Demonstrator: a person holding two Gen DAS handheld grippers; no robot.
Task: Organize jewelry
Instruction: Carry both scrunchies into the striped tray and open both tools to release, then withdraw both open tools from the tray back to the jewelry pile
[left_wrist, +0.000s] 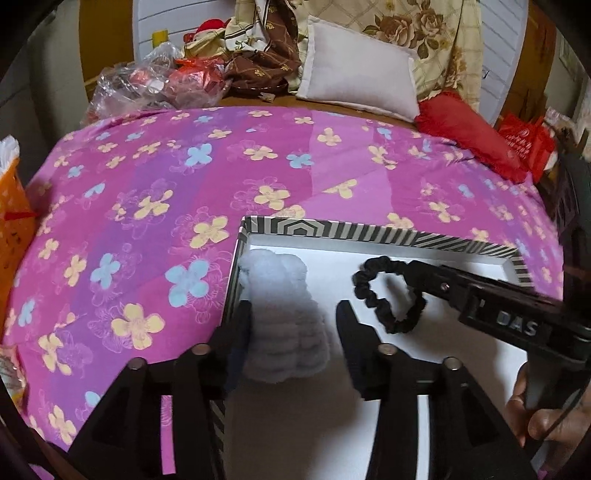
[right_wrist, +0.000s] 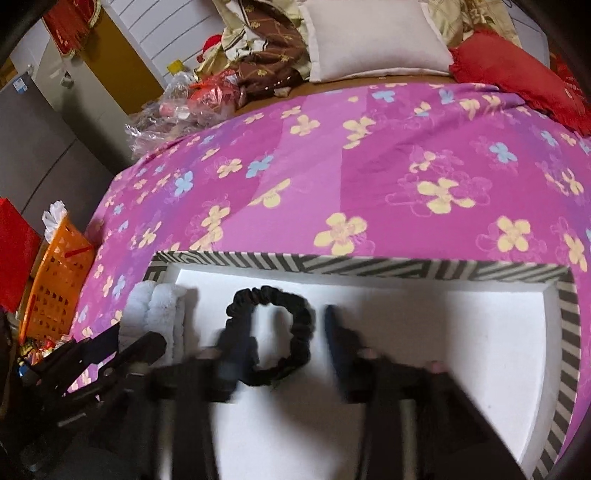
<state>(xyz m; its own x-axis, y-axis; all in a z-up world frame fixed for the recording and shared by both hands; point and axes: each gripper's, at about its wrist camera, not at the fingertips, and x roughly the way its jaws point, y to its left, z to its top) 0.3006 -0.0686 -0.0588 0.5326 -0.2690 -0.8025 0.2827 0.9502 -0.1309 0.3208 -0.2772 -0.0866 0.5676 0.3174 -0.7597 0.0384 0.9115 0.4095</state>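
We are putting soft hair ties into a white box with a black-and-white striped rim, and the box sits on a bed with a pink flowery cover. Our left tool is spread wide, and the fluffy pale blue scrunchie lies between its two fingers in the left corner of the box, right by the wall. We think it is let go, but the left finger looks very near the fluff, so if we pull back fast the fluff may catch and come out with us. Our right tool is spread wide too. The black scrunchie lies flat on the box floor between its fingers. The left finger seems to sit on or inside the ring, though the picture is too blurry to be sure. If that finger is inside the loop, lifting may hook the ring and drag it out. The two tools are close together over the box, so they may bump. The bed is soft, so a hard push on the rim may tip the box and slide both ties around. We should lift slowly and straight.
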